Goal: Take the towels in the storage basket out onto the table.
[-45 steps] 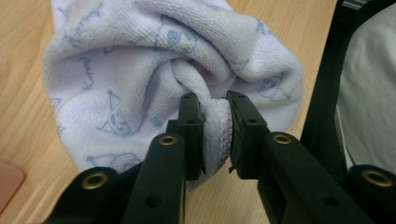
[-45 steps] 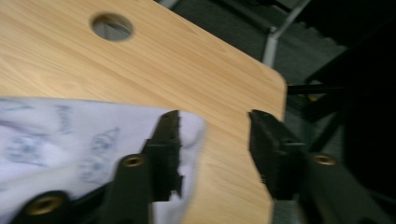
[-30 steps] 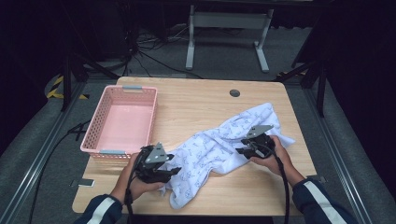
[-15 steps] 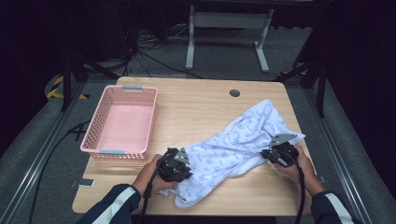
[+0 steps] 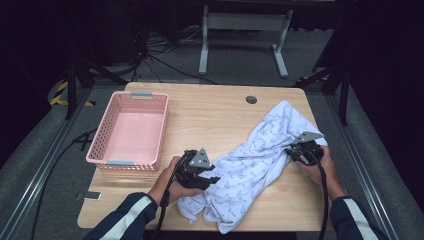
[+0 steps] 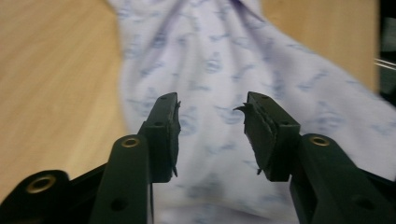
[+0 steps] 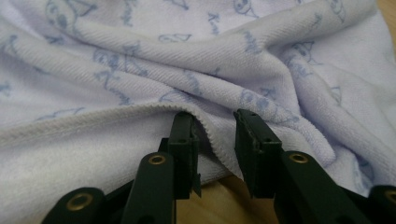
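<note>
Your left gripper (image 5: pixel 209 176) and right gripper (image 5: pixel 295 151) have slid right since a second ago, dragging the printed towel (image 5: pixel 260 160) across the counter (image 5: pixel 210 112); both sets of jaws have just been reopening and stand apart, the right's straddling the hem unclamped, so regrip before stretching it

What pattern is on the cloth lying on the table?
The cloth is pale lavender-white with small blue printed figures and lettering, clearest in the right gripper view.
</note>
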The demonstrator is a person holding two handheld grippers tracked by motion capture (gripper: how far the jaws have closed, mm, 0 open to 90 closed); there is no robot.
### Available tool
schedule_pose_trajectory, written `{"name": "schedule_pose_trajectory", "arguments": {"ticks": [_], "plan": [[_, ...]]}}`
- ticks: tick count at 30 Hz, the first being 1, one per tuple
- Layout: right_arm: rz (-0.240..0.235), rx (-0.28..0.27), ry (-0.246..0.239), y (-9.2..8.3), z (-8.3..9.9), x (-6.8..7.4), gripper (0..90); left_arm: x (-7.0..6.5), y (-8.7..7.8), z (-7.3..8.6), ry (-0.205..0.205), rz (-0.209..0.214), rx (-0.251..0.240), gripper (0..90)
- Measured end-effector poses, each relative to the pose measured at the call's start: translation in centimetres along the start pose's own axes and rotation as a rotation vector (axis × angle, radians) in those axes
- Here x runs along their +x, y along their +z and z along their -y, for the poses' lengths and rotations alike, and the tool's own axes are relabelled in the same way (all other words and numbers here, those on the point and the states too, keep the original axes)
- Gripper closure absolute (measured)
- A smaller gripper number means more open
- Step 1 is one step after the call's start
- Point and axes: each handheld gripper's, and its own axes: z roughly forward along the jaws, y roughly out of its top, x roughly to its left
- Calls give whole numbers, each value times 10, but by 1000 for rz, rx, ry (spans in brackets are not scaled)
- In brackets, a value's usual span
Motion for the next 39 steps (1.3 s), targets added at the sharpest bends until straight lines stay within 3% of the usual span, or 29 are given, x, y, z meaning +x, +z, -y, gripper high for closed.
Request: {"name": "schedule_pose_trajectory", "arguments": {"ticks": [3,4,6,8,11,14,16,17,19,22,23,25,27,28,30,31,32,34,35,37,39], "plan": [[5,-25,38,-2,-5,0,631,16,18,2,-33,-11,42,524],[5,-34,45,-5,-6,0,612,20,25,4,-63,4,73,517],[-10,-71,65,-16,-7,3,604,25,33,6,-74,39,106,481],[-42,-121,95,-25,-8,8,587,24,40,10,-77,26,143,469],[-84,-114,63,-28,-11,22,567,23,44,13,-103,37,149,457],[-111,-81,36,-22,-10,35,554,23,45,13,-93,58,147,522],[-103,-61,38,-18,-8,36,532,23,45,14,-82,110,135,690],[-99,-56,57,-16,-6,33,528,23,44,14,-83,106,136,711],[-96,-36,128,-8,-1,26,516,20,40,12,-44,71,137,808],[-123,-26,156,-2,3,23,517,14,27,7,-11,30,73,816],[-122,-29,159,-2,2,23,521,12,21,5,-1,43,46,816],[-113,-27,130,-1,1,25,535,-1,12,-4,45,35,-7,817],[-119,-34,130,0,0,25,541,-20,12,-16,99,81,-52,817],[-119,-32,122,1,0,25,541,-32,14,-23,152,92,-60,819],[-115,-28,109,1,-1,25,541,-51,25,-34,223,136,-53,826],[-118,-27,113,1,-1,25,542,-51,25,-34,223,136,-53,819],[-118,-27,113,1,-1,25,542,-61,33,-40,252,187,-41,819],[-117,-25,91,0,-1,25,560,-75,48,-49,289,247,-7,802],[-123,-18,90,-1,-1,26,576,-81,56,-52,259,305,11,775],[-123,5,52,-5,-1,25,584,-86,59,-55,272,360,27,732],[-131,12,52,-9,4,23,598,-84,53,-55,230,391,15,723]]}}
